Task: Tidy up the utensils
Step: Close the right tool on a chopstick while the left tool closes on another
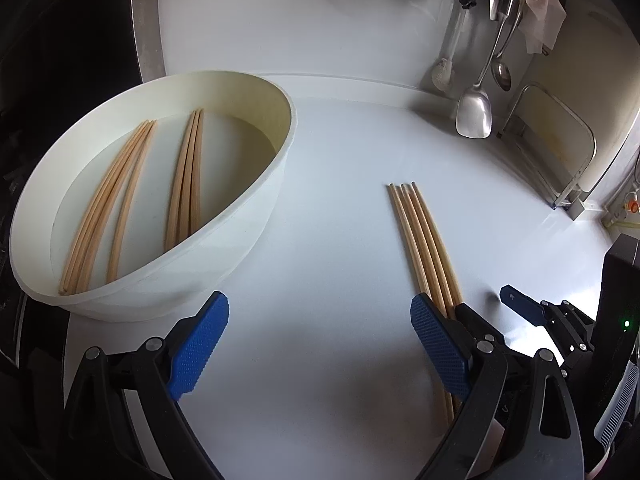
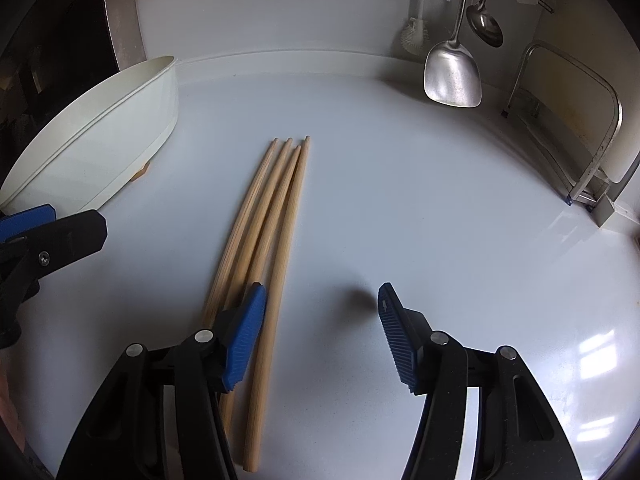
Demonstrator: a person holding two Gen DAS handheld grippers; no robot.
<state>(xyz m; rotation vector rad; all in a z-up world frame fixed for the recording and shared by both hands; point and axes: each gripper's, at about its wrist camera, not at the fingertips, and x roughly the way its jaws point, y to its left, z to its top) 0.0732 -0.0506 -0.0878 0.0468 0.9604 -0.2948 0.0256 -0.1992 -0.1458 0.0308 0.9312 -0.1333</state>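
Chopsticks (image 2: 272, 216) lay loose on the counter (image 2: 400, 200), more already in the white tub (image 1: 256, 216).
Both our grippers, left (image 1: 320, 344) and right (image 2: 322, 332), hung spread and empty (nothing pinched); we figured straddling the whole bundle squarely beats nipping one stick.

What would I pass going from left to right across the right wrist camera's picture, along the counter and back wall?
Round white plastic basin → bundle of four wooden chopsticks lying on the counter → white dish brush → hanging flat steel spatula → hanging steel ladle → metal rack holding a pale board.
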